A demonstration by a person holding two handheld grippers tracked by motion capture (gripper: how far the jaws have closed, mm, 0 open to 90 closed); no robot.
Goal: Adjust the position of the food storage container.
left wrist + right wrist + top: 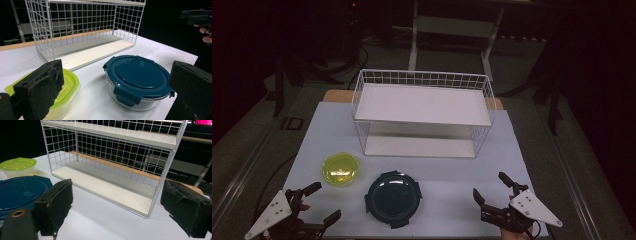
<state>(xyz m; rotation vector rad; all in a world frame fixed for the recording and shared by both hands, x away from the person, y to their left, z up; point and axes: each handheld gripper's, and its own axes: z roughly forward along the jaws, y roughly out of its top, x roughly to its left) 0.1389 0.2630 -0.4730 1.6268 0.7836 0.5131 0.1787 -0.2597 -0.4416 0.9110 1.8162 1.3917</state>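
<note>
left gripper gaping, gripping nothing; green-lidded tub sitting just ahead of its fingers | right gripper likewise gaping; blue-lidded bowl lying between both | wire rack standing bare; judging nothing started

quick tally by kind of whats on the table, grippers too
Lidded containers: 2, the yellow-green container and the dark blue container
Wire shelf racks: 1, the white rack
Grippers: 2, the left gripper and the right gripper, both open and holding nothing
Total: 5
</note>
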